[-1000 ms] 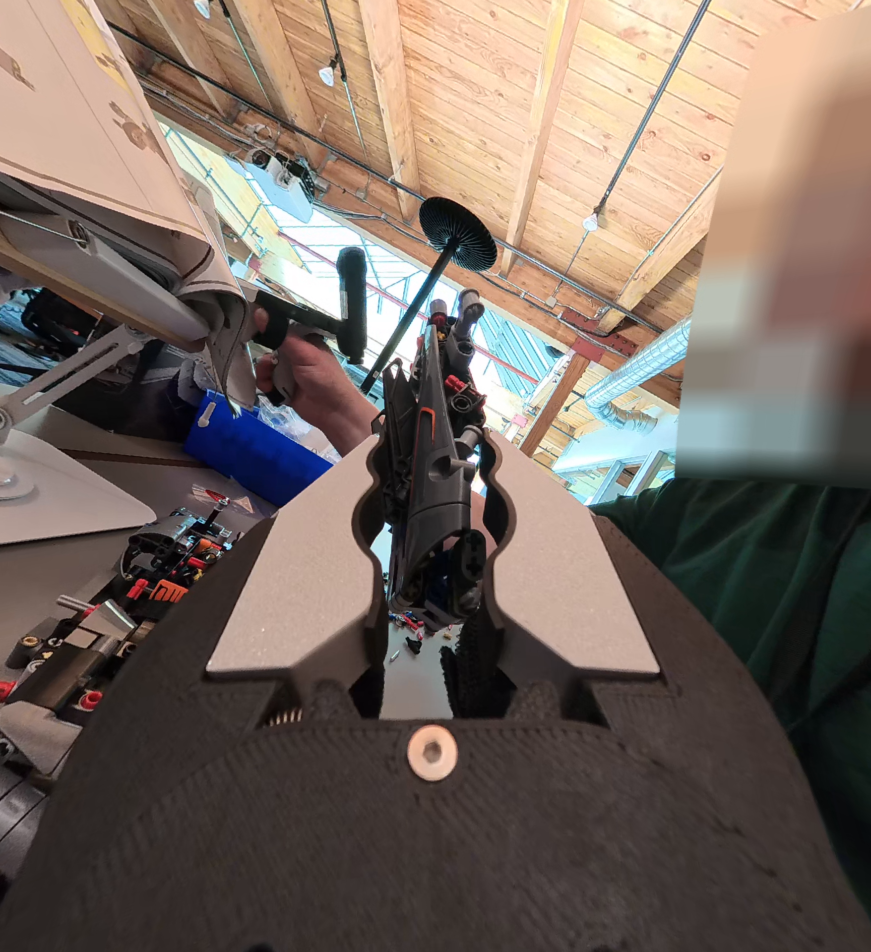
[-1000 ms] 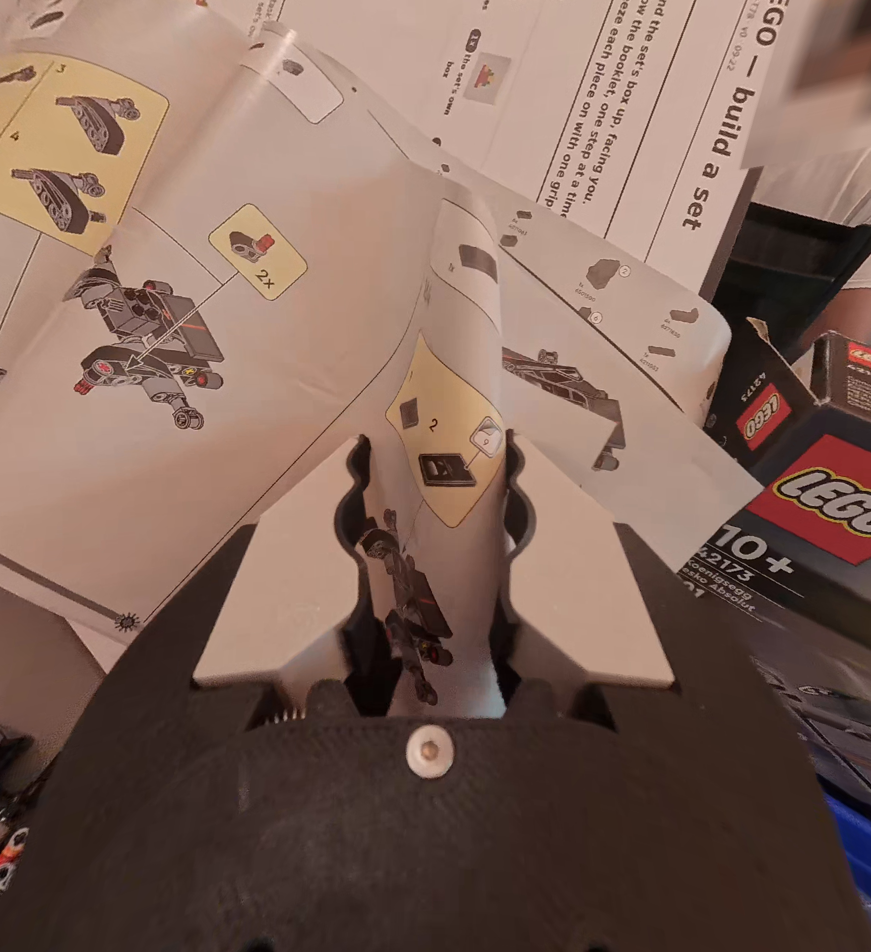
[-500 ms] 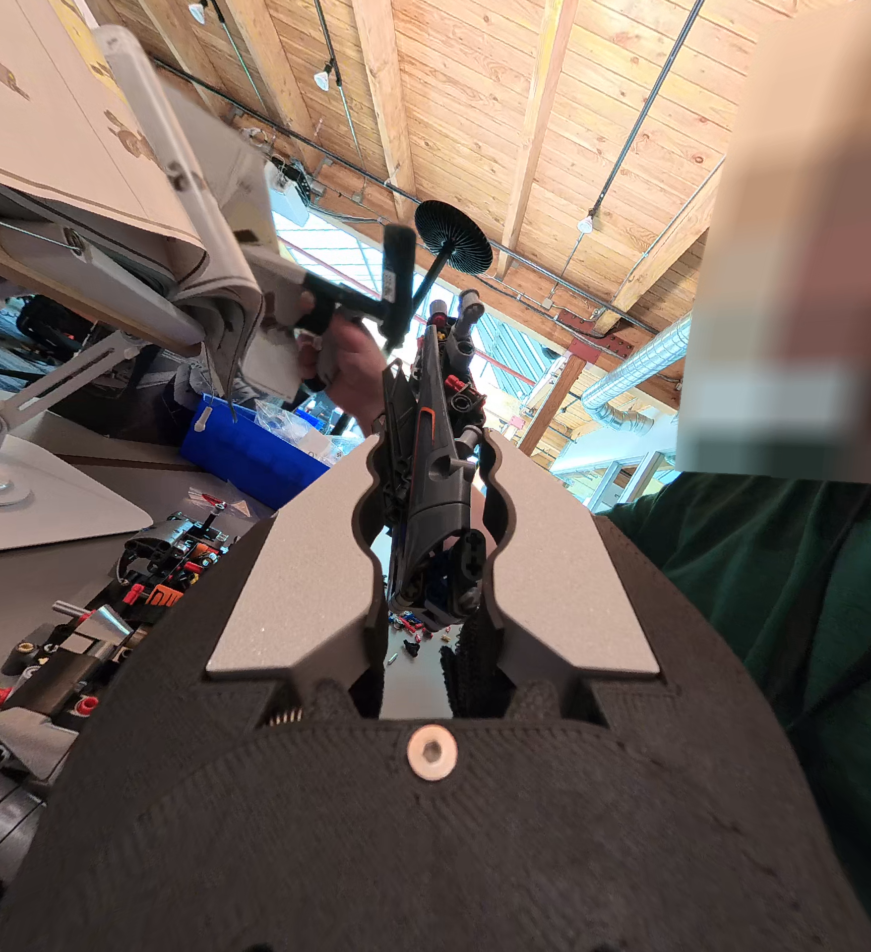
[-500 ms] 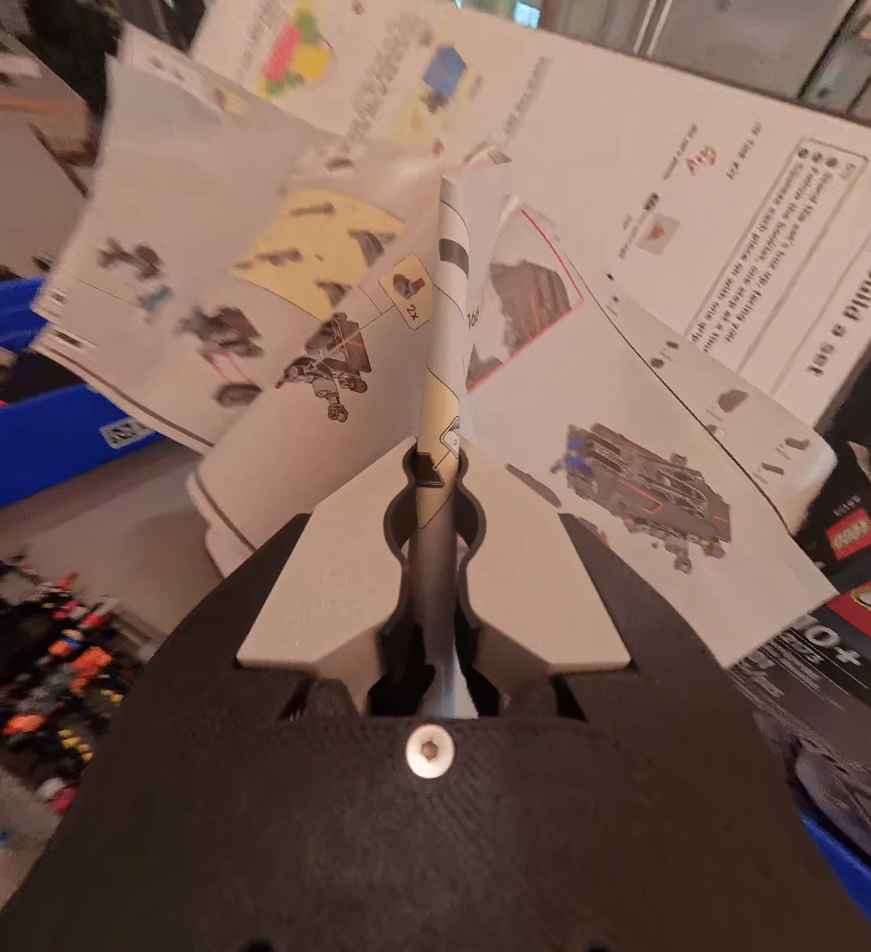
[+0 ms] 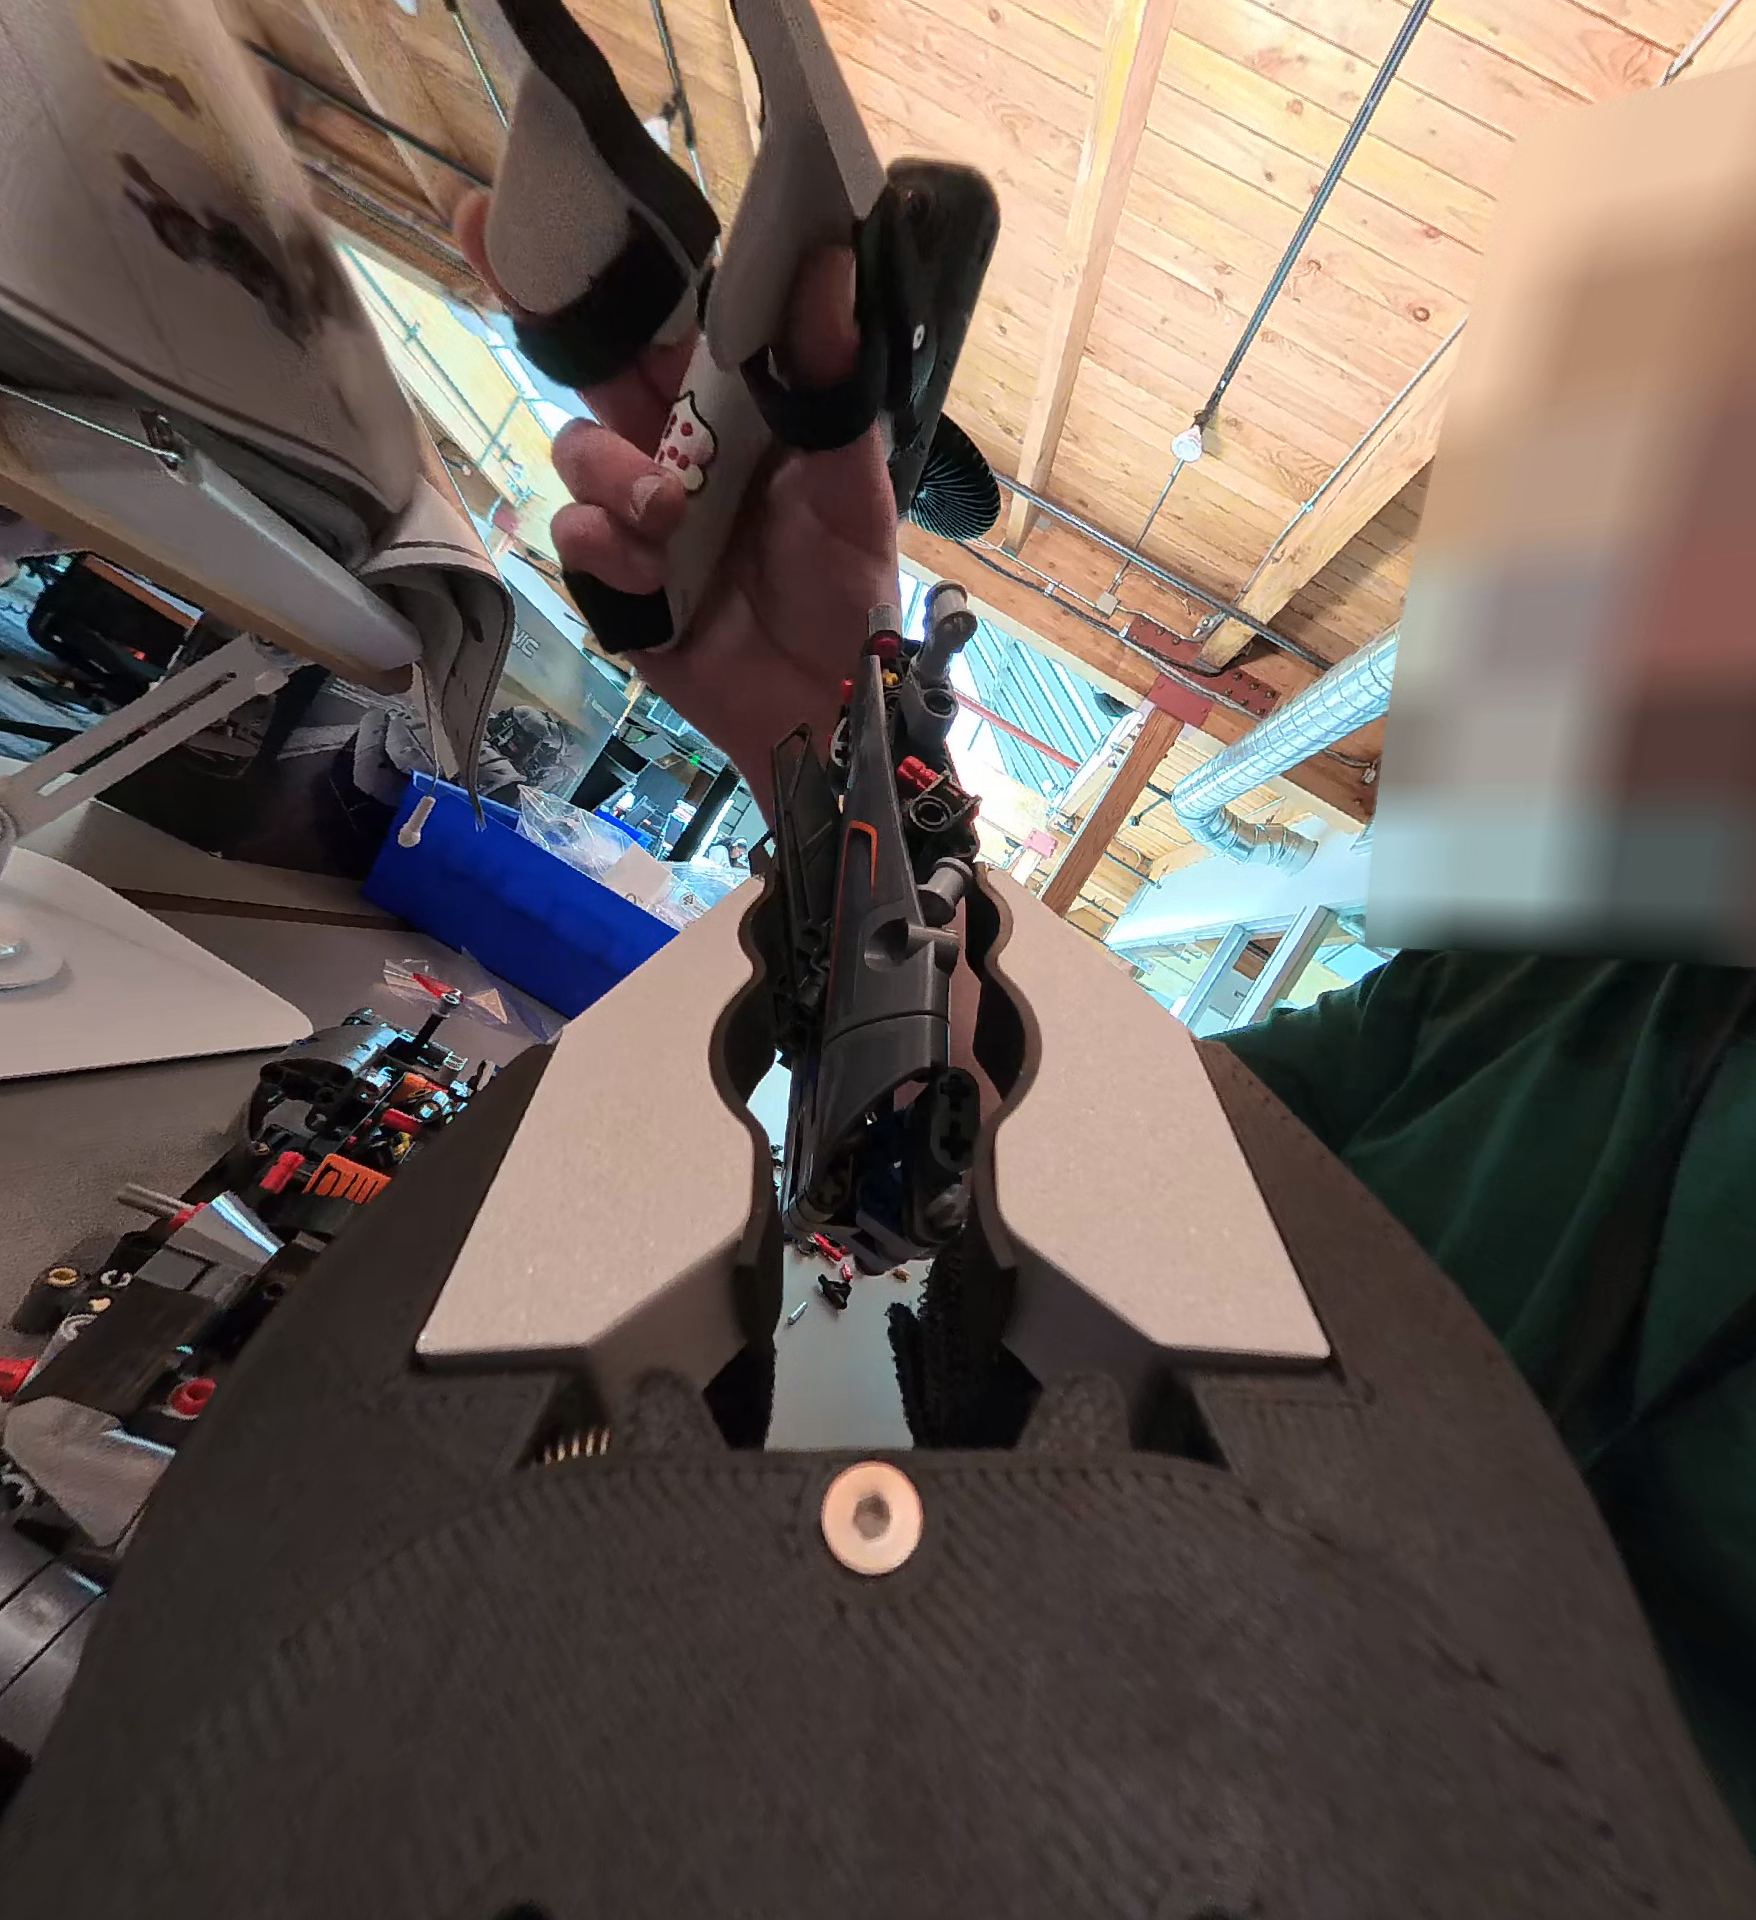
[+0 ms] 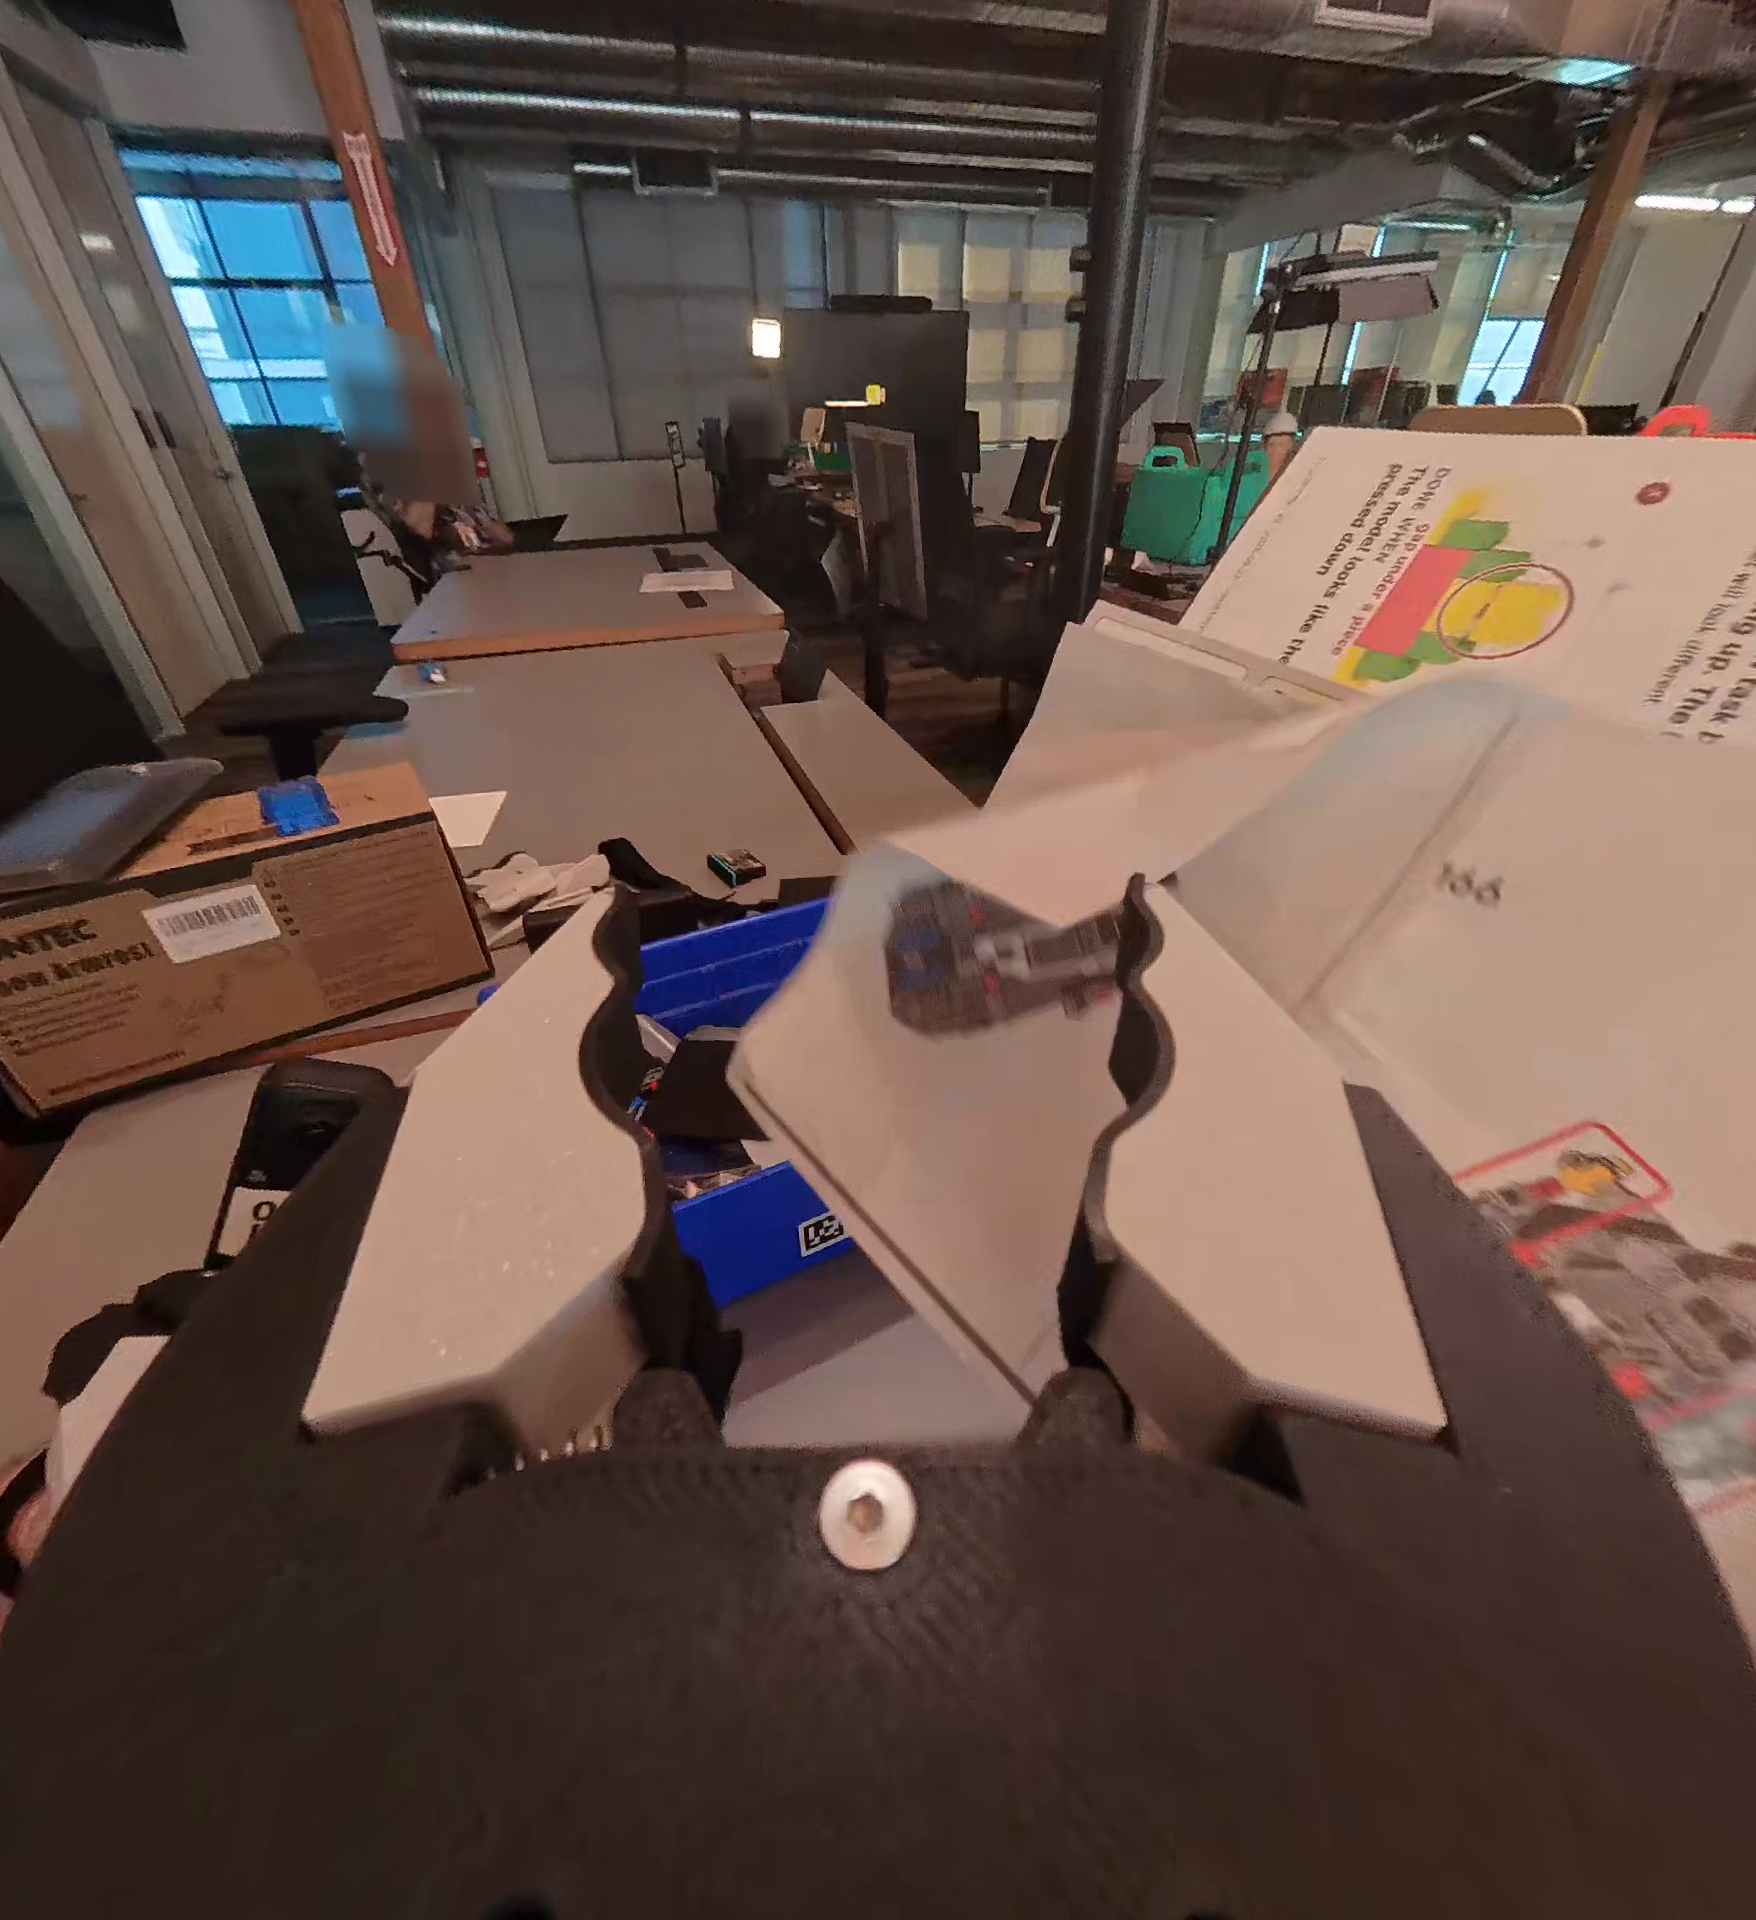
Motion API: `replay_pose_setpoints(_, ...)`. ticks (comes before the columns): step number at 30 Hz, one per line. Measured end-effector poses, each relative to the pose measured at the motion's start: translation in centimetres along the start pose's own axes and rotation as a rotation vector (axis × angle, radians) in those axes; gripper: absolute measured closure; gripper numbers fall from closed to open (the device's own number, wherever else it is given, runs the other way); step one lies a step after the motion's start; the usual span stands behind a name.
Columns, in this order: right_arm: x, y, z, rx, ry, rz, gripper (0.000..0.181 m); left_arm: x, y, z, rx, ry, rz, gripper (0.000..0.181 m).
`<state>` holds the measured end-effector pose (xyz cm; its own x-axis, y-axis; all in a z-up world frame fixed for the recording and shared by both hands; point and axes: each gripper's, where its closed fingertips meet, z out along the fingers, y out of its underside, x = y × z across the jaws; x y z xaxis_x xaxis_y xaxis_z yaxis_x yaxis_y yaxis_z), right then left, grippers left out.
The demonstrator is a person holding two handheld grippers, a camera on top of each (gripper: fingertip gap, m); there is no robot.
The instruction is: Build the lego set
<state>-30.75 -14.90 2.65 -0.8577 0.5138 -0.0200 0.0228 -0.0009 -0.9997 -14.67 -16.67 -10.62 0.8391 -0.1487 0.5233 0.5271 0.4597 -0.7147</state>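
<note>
Left gripper [image 5: 872,1081]: its two grey fingers are closed down on a dark grey lego car assembly [image 5: 879,966], which stands upright between them and pokes well above the fingertips (red pins and grey axle ends show near its top).

Right gripper [image 6: 874,1091]: jaws spread wide, gripping nothing. A loose page of the instruction booklet [image 6: 915,1081] lies slanted across the gap, its lower edge against the right finger; whether it touches the left finger cannot be told, and the page is blurred.

Right gripper seen from the left wrist view: the person's hand [image 5: 749,540] holds its handle high above the assembly, fingers through black straps.

Instruction booklet: open on a tilted white stand [image 5: 105,727] to the left in the left wrist view; in the right wrist view its pages fill the right side, with a printed white sheet [image 6: 1539,582] propped behind them.

Lego pieces: a pile of black, grey, red and orange parts [image 5: 334,1112] lies on the grey table [image 5: 63,1153], left of the left gripper.

Blue bin [image 5: 510,914]: on the table beyond the parts pile (also visible between the right gripper's fingers).

Cardboard box [image 6: 199,935]: on the table to the left in the right wrist view.

Person: green sleeve [image 5: 1580,1195] at the right of the left wrist view.
</note>
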Motion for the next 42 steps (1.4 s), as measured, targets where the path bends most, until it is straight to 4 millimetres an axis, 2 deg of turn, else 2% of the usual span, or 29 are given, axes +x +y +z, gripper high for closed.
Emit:
replay_pose_setpoints(3, -0.7, 1.6, 2.0, -0.075, 0.025, -0.056, 0.085, 0.0, 0.1, 0.0, -0.004, 0.000, 0.000, 0.149)
replay_pose_setpoints(6, -1.6, 3.3, 3.0, -0.143, -0.025, -0.039, 0.087, -0.1, 0.2, 0.1, -0.009, 0.001, -0.002, 0.149)
replay_pose_setpoints(9, -2.4, 3.5, 2.7, -0.146, -0.054, -0.012, 0.080, -0.1, 0.2, 0.1, -0.012, 0.001, -0.004, 0.149)
replay_pose_setpoints(12, -2.0, 2.9, 1.5, -0.120, 0.034, -0.111, 0.074, -0.2, 0.2, 0.0, -0.012, 0.000, -0.005, 0.149)
replay_pose_setpoints(15, -0.3, 2.8, -0.2, -0.134, 0.186, -0.208, 0.067, -0.3, 0.2, 0.0, -0.010, 0.001, -0.009, 0.148)
replay_pose_setpoints(19, 2.3, 3.8, -2.8, -0.152, 0.346, -0.237, 0.049, -0.4, 0.3, 0.0, -0.011, -0.003, -0.010, 0.148)
replay_pose_setpoints(22, 4.6, 6.4, -4.3, -0.219, 0.429, -0.231, 0.041, -0.3, 0.2, 0.0, -0.009, -0.001, -0.008, 0.148)
replay_pose_setpoints(26, 6.8, 10.2, -5.2, -0.272, 0.466, -0.150, 0.030, -0.2, 0.2, 0.0, -0.010, 0.000, -0.003, 0.148)
replay_pose_setpoints(28, 6.9, 10.7, -5.4, -0.283, 0.463, -0.154, 0.033, -0.3, 0.2, 0.0, -0.009, 0.000, -0.004, 0.149)
replay_pose_setpoints(30, 6.3, 9.6, -6.0, -0.259, 0.463, -0.184, 0.037, -0.4, 0.2, -0.1, -0.008, -0.002, -0.006, 0.149)
replay_pose_setpoints(32, 5.3, 8.1, -7.5, -0.214, 0.456, -0.211, 0.048, -0.4, 0.0, -0.2, -0.004, -0.005, -0.002, 0.149)
replay_pose_setpoints(35, 3.3, 7.8, -10.6, -0.212, 0.379, -0.186, 0.081, 0.2, -0.6, -0.4, 0.016, 0.005, 0.010, 0.149)
replay_pose_setpoints(36, 2.4, 8.6, -11.5, -0.238, 0.325, -0.144, 0.089, 0.4, -0.8, -0.4, 0.020, 0.009, 0.018, 0.149)
replay_pose_setpoints(38, 1.4, 11.3, -13.1, -0.326, 0.254, -0.030, 0.085, 0.9, -1.0, -0.4, 0.025, 0.019, 0.029, 0.149)
replay_pose_setpoints(42, 2.0, 17.1, -15.7, -0.502, 0.339, 0.011, 0.075, 1.5, -1.1, -0.3, 0.030, 0.040, 0.030, 0.149)
